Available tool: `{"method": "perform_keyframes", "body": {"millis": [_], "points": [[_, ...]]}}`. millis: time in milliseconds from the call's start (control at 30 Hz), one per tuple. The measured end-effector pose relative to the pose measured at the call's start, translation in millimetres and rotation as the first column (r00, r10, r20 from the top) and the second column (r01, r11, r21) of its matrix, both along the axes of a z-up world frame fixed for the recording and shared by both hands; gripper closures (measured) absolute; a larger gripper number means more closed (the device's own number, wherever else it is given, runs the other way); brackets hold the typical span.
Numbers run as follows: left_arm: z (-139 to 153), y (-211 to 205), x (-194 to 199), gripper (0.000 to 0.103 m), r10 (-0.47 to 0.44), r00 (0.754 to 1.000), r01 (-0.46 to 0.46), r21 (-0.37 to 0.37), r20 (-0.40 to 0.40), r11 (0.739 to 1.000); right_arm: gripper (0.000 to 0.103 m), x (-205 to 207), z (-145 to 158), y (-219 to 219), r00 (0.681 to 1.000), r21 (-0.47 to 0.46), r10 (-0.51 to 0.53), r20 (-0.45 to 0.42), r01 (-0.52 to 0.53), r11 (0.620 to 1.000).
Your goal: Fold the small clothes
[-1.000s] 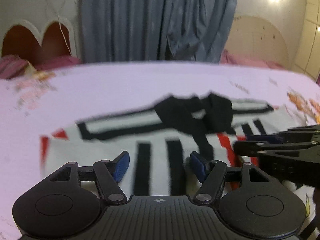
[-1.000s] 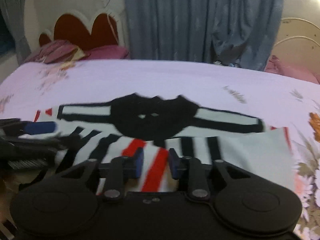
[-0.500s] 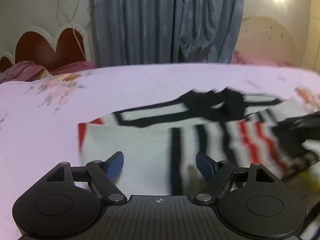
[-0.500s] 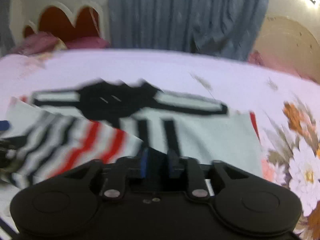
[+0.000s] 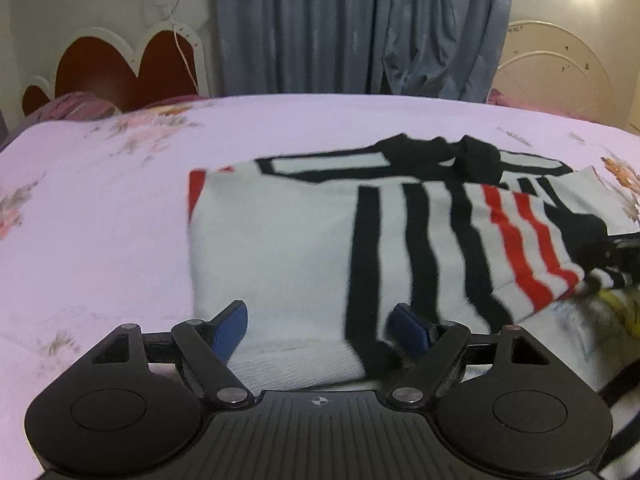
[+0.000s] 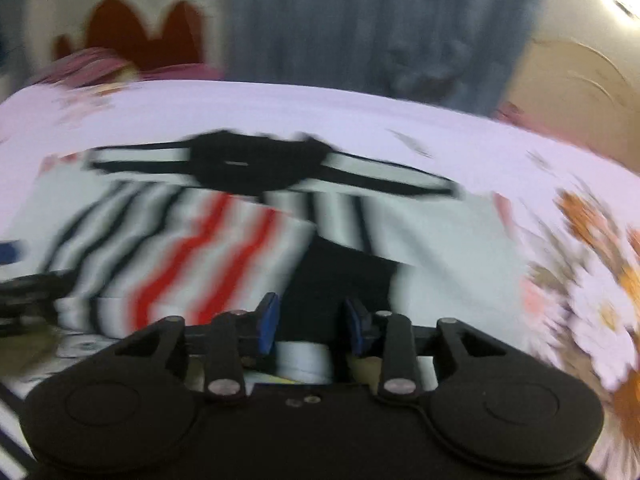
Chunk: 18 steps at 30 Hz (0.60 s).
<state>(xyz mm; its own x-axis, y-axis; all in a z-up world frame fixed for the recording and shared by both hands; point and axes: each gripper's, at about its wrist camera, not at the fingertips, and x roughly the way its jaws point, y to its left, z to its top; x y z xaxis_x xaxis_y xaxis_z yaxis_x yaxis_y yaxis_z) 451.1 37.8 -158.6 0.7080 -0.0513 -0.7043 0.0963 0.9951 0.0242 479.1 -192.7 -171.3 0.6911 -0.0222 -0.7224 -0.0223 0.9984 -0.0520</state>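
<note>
A small white shirt (image 5: 288, 240) with black and red stripes and a black collar (image 5: 452, 156) lies on the bed. Its right part is folded over, stripes up. My left gripper (image 5: 320, 330) is open, its blue pads either side of the shirt's near hem. My right gripper (image 6: 312, 320) is open over the shirt's (image 6: 440, 236) near edge; that view is motion-blurred. The right gripper shows at the right edge of the left wrist view (image 5: 616, 256), by the folded striped flap (image 5: 520, 248).
The bed has a pale pink floral sheet (image 5: 100, 220). A headboard (image 5: 120, 68) and pillows stand at the far left, blue curtains (image 5: 360, 24) behind. Yellow printed fabric (image 5: 616, 308) lies under the shirt at the right.
The right gripper has opened from nearly shut and let go of the shirt. The left gripper has swung left and stayed open.
</note>
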Motion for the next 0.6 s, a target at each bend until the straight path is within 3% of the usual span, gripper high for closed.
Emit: {"method": "perform_keyframes", "body": {"millis": [200,333,433,600], "points": [[1,-5,1,0.024,0.003,1.0,-0.003,0.016,-0.002,1.0,0.069,2,0,6,1.0,-0.029,0.013,-0.003,-0.013,0.999],[1,-2,-4,0.024,-0.012,1.0,0.012,0.002,0.002,1.0,0.059,-11,12,5,0.997,-0.007,-0.023,0.072,0.024,1.0],[0,-1,-3,0.024,-0.027,1.0,0.027,0.002,-0.002,1.0,0.064,-3,-3,7,0.999,-0.022,-0.033,-0.001,0.033,0.999],[-2,1,-4,0.024,-0.052,0.999,0.052,0.006,0.002,0.999,0.063,0,-7,11,0.999,-0.046,-0.041,0.006,0.041,0.998]]}}
